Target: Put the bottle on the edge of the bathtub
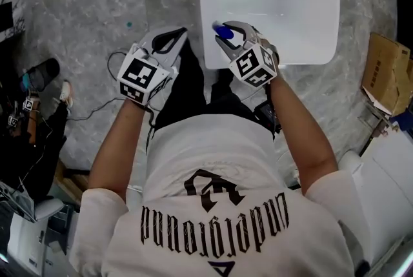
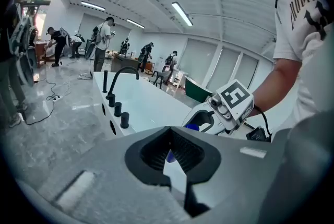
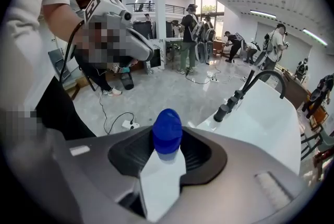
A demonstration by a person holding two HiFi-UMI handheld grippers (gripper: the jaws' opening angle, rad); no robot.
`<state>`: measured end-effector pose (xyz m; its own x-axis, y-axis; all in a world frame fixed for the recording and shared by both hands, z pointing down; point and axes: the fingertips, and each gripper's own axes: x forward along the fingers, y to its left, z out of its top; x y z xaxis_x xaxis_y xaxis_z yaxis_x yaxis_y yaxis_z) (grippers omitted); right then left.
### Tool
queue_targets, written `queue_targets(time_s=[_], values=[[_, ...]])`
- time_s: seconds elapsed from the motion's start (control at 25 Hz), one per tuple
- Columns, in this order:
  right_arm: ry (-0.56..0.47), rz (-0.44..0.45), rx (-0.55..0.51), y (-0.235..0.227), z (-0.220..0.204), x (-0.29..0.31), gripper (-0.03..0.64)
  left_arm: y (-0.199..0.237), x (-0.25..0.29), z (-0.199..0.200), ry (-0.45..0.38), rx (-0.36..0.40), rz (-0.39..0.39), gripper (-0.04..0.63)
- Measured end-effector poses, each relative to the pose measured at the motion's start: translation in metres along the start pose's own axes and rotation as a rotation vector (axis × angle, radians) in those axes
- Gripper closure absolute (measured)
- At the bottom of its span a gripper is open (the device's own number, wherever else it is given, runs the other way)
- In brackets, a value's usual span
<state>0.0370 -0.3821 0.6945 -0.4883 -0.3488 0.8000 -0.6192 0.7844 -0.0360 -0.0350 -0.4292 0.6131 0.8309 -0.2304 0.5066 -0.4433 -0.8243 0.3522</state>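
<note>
**Spotter:** Where is the bottle?

**Operator:** My right gripper (image 1: 231,39) has it. The jaws are clamped on the white bottle (image 3: 163,171) just under its blue cap (image 3: 167,131). It's over the near left corner of the bathtub (image 1: 303,57), just past the near rim. I can't tell from here whether its base touches the rim.

**Spotter:** Why hold it up by the neck?

**Operator:** I think it's so the base is free to land first. The bottle runs along the jaws with the cap pointing away from me, so I'd judge it needs tipping upright before it will stand on that rim.

**Spotter:** And why that corner?

**Operator:** It's the closest flat ledge to where I stand. The black faucet (image 3: 263,79) and its knobs (image 2: 118,109) take up the far end of the left rim, well apart from here, so nothing crowds the spot.

**Spotter:** What about your left side?

**Operator:** The left gripper (image 1: 166,42) has its jaws together with nothing in them. It hangs over the grey floor (image 1: 97,4) beside the tub's left rim, probably just out of the way.
</note>
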Motion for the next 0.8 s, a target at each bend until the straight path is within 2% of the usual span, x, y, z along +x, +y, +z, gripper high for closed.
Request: queue_targets(time_s=[0.28,0.8], values=[[0.052,-0.001,0.03,-0.007,-0.024,0.033,0.468,0.01,0.021,-0.024,0.034,-0.026,-0.013,0.591],[0.093,-0.012,0.081,-0.017,-0.039,0.067,0.469,0.017,0.033,-0.049,0.083,-0.045,-0.034,0.591]])
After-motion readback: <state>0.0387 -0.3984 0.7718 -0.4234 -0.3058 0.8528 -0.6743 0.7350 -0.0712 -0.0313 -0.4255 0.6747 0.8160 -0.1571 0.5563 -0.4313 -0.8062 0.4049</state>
